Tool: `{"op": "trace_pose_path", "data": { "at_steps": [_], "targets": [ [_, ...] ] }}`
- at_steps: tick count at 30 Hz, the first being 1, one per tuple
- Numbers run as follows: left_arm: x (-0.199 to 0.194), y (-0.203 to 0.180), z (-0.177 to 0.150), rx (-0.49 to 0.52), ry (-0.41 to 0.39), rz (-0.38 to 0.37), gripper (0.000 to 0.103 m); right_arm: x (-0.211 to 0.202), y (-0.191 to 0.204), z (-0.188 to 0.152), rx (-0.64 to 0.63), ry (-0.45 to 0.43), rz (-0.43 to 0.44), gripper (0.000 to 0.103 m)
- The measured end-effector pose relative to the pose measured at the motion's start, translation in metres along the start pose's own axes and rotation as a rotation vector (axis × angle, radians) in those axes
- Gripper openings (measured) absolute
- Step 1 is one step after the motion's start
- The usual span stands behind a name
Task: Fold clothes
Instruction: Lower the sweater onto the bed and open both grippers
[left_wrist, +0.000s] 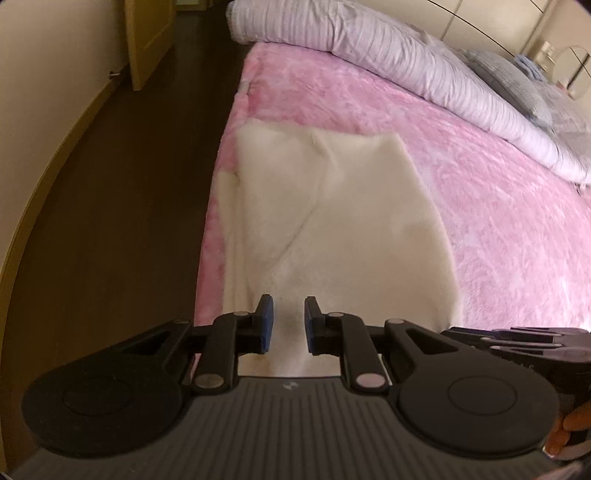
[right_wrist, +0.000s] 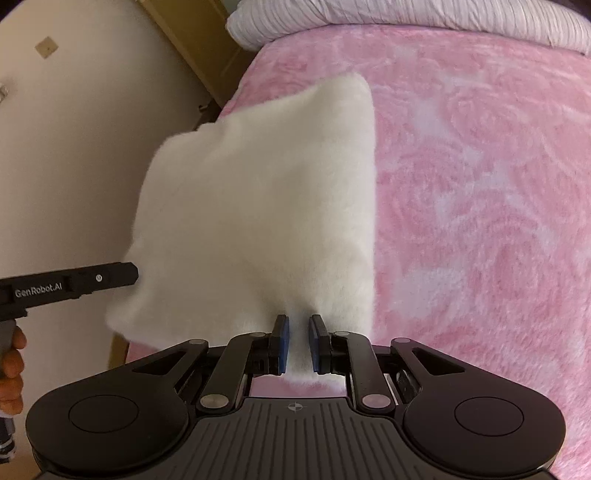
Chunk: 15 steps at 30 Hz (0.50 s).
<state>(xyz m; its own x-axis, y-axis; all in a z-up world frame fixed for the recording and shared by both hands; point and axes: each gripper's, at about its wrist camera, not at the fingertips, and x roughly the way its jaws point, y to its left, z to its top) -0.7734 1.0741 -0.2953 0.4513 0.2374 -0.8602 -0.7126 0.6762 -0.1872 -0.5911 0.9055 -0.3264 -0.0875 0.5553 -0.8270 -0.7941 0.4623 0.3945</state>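
My right gripper sat nearest, its ribbed grey body and black linkage arms leading to blue pads clenched on the near edge of a fluffy white garment. The plush cloth bunched between the two pads. To the left my other tool reached in from the edge, a black bar printed "GenRobot.AI", with my left hand wrapped round its grey handle.

My left gripper likewise had the white garment pinched between its blue-faced fingers, the jaws only narrowly apart with fabric filling the gap. At the right edge of that view lay the black side of my right tool, with my right hand's fingertips below it.

The garment, soft and creased along one diagonal fold, was spread away from me near the left edge of a bed covered by a pink plush blanket with an embossed swirl pattern. Beyond it lay a rolled, striped pale lilac duvet. Dark wood floor ran left of the bed, bordered by a cream wall and a yellowish wooden door.
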Motion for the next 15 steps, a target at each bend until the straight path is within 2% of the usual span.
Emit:
{"op": "trace_pose_path", "data": {
  "at_steps": [4, 10, 15],
  "targets": [
    [-0.033, -0.016, 0.004, 0.023, 0.007, 0.066, 0.020, -0.035, 0.006, 0.003, -0.007, -0.069, 0.011, 0.016],
    [-0.107, -0.055, 0.006, 0.066, -0.005, 0.155, 0.035, -0.115, 0.028, -0.009, -0.113, -0.164, -0.021, 0.020],
    [-0.166, -0.095, 0.004, 0.108, -0.033, 0.229, 0.041, -0.180, 0.049, -0.017, -0.196, -0.212, -0.031, 0.023]
  ]
}}
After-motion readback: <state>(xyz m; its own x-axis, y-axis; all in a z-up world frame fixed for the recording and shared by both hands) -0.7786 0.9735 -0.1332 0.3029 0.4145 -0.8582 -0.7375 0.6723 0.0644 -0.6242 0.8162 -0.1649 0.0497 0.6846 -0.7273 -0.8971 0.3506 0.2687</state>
